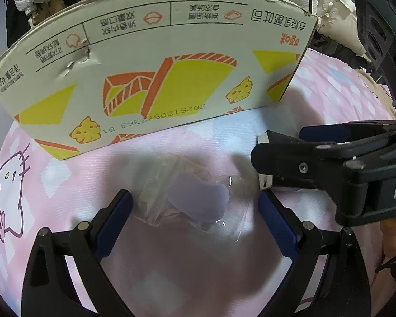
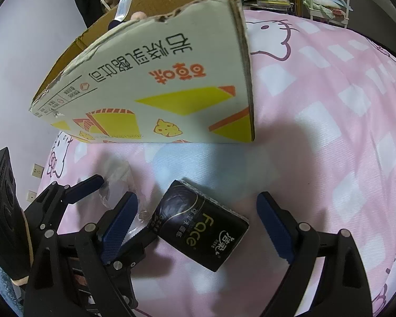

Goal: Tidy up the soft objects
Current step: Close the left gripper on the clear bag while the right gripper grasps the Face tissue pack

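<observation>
A clear plastic bag [image 1: 195,198] with a pale purple soft item inside lies on the pink bed sheet, between the open fingers of my left gripper [image 1: 195,216]. A black tissue pack [image 2: 200,224] marked "Face" lies on the sheet between the open fingers of my right gripper [image 2: 198,219]. The right gripper also shows in the left wrist view [image 1: 282,134], to the right of the bag. The left gripper [image 2: 111,187] shows in the right wrist view around the bag [image 2: 118,182]. Neither gripper holds anything.
An open cardboard box [image 1: 155,74] with yellow and orange print stands on the bed just beyond both items; it also shows in the right wrist view [image 2: 158,89]. The pink Hello Kitty sheet [image 2: 330,132] spreads to the right. Clutter and shelves stand behind the bed.
</observation>
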### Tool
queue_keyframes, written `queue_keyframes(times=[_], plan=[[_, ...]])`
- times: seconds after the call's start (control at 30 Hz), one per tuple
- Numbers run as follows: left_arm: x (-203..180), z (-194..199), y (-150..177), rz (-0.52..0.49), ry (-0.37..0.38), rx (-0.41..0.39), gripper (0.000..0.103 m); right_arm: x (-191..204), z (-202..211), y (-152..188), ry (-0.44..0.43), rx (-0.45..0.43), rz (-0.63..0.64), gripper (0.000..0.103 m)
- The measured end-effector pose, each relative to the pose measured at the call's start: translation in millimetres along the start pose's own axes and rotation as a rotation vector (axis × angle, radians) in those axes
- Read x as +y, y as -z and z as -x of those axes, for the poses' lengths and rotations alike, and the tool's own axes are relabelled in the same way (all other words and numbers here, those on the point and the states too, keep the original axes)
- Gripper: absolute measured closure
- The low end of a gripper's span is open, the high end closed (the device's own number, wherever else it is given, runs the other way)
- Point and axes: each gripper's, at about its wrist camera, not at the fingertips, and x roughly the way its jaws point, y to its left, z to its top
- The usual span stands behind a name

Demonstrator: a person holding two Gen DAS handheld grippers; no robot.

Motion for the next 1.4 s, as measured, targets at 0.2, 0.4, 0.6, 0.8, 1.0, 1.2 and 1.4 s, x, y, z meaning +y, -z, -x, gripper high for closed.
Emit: queue_keyframes(times=[0.2, 0.4, 0.6, 0.8, 1.0, 1.2, 1.4], plan=[[8.5, 2.3, 0.5, 0.003, -0.008, -0.004, 0.008, -0.2, 0.6, -0.6, -0.008, 0.002, -0.001, 0.007], [11.0, 8.8, 0.7, -0.007, -0.035, -0.025, 0.008, -2.3, -0.5, -0.4, -0.01, 0.006, -0.001, 0.007], [17.1, 13.3, 0.2, -0.019, -0.048, -0.059, 0.008, -2.0, -0.6, -1.7, -0.015, 0.009, -0.003, 0.007], [27.3, 8.7, 0.2, 0.015, -0.008, -0.035, 0.008, -1.0, -0.4, -2.3, -0.009, 0.013, 0.005, 0.007], [29.7, 6.3, 3.1, 0.017, 0.0, -0.023, 0.008, 1.7, -2.4, -2.2, -0.006, 0.013, 0.009, 0.007], [24.6, 8.2, 6.1, -0.017, 0.003, -0.017, 0.008, 1.0, -4.0, -3.7, -0.012, 0.013, 0.006, 0.007], [19.0, 8.2, 5.5, -0.023, 0.016, -0.017, 0.008, -2.4, -2.0, -4.7, -0.014, 0.012, 0.008, 0.007]])
